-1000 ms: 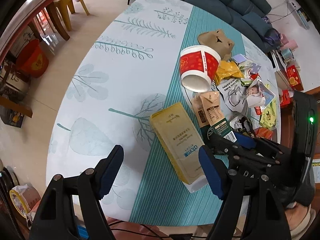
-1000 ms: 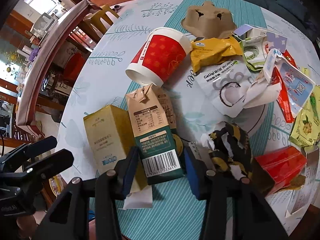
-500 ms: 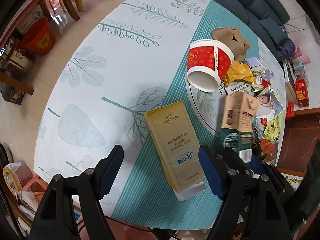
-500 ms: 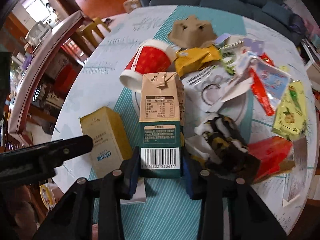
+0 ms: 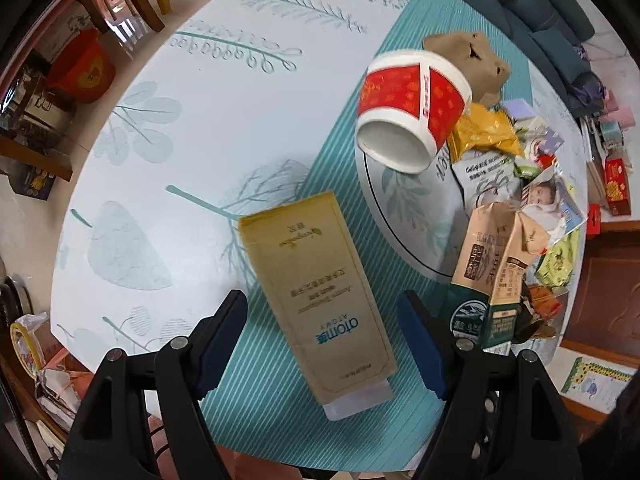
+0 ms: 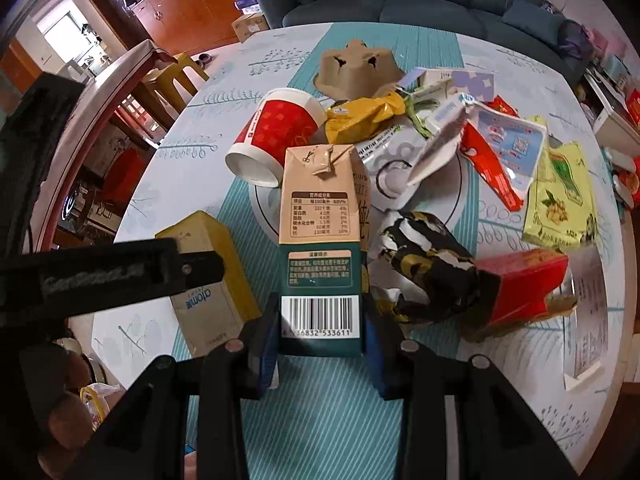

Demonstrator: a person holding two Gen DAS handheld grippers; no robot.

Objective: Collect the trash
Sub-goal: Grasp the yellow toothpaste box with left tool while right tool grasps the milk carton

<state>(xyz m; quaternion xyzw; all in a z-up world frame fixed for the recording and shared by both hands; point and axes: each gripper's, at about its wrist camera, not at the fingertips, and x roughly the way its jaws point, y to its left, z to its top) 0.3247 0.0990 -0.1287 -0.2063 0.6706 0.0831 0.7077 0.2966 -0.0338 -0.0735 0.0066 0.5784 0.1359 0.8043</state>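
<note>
Collection has barely begun. On the left, the left gripper [image 5: 322, 332] hangs over the yellow box [image 5: 316, 292] with its jaws spread wide on either side of it, not touching — the box lies flat on the table [image 5: 168, 128]. Further right, the right gripper [image 6: 320, 344] has its pads pressed on the base of the milk carton [image 6: 320, 236], held upright off the cloth. Still lying on the table, by my judgement: the red cup [image 6: 276, 136], the cardboard tray [image 6: 356, 68], the yellow wrapper [image 6: 366, 114], the crumpled black packet [image 6: 432, 266] and the red box [image 6: 524, 280]. No bin can be made out in either view.

The left wrist view alone shows the bare gap around the yellow box; the right wrist view alone shows the clamp on the carton.
</note>
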